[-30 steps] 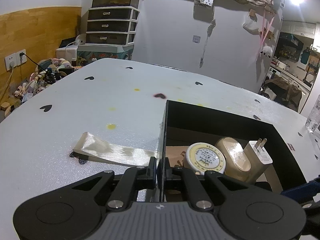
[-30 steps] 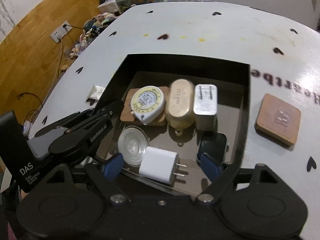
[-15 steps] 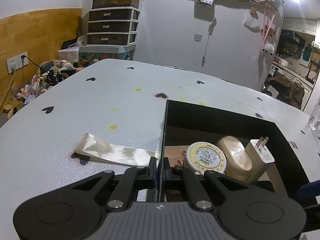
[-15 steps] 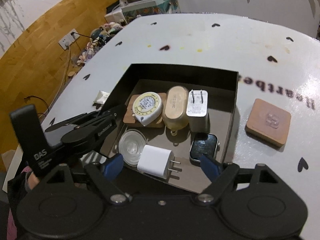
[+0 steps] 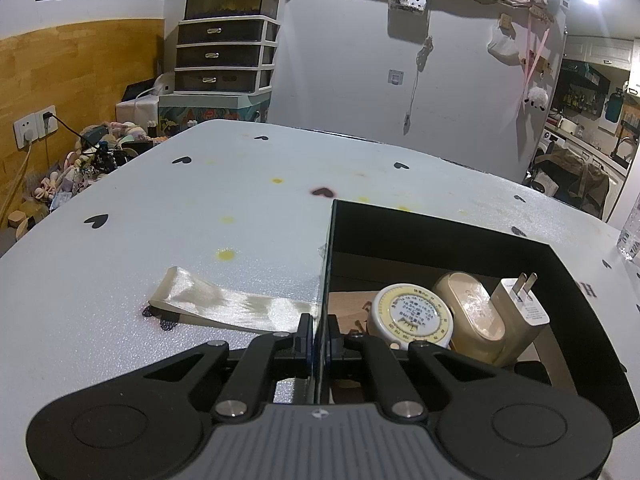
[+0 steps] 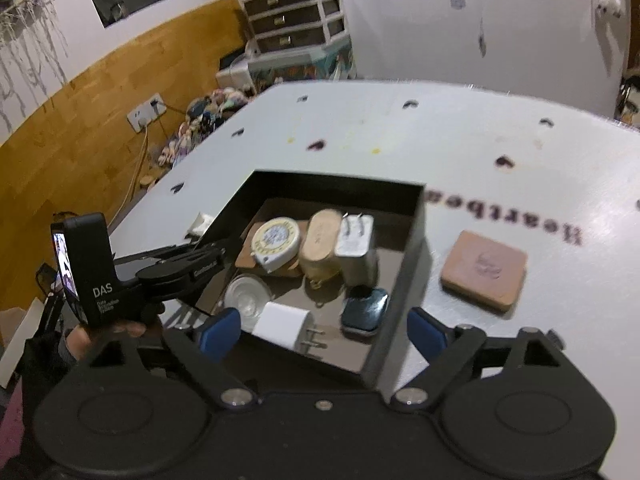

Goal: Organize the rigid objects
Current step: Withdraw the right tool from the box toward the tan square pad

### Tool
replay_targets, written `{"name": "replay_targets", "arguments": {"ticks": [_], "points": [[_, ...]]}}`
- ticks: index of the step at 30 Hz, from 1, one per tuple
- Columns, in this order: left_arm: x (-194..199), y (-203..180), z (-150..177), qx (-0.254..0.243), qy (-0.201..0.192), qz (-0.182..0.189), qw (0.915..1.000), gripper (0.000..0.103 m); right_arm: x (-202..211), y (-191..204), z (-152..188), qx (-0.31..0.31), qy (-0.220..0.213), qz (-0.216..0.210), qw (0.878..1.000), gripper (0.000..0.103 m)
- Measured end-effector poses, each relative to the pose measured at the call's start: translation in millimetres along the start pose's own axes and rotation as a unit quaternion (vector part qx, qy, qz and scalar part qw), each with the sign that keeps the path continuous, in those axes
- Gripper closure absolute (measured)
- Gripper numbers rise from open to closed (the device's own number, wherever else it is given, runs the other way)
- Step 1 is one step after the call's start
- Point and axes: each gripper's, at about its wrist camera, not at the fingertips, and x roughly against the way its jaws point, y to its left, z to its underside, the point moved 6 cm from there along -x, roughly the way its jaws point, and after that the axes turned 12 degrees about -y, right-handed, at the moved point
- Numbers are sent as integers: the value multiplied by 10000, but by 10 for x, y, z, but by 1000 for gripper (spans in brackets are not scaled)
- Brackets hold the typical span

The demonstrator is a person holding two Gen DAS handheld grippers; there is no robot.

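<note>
left gripper (image 6: 208, 258): read "DAS" (smaller lines below unreadable) | tape measure (image 5: 410, 316): read "BMI"

Left hand-held gripper (image 5: 319, 334): matte black linkage arms with silver screw heads, grey ribbed centre plate, black finger pads; from the right wrist view its body carries white "DAS" lettering and a small lit screen. Right hand-held gripper (image 6: 322, 328): same black frame and silver screws, but blue finger pads (image 6: 221, 329). Left hand (image 6: 86, 338): bare skin at the fingers, dark sleeve or glove below.
</note>
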Motion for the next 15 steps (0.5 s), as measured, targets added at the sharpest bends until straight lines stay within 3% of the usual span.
{"name": "replay_targets", "arguments": {"ticks": [8,15], "points": [[16,-12,-6,-33,-17,-42,10000,98,191,-308,75,191,-664,221,9974,1],[18,-16,-2,-53,-24,-55,10000,98,207,-693,223,434,-1083,745,9904,1]]}}
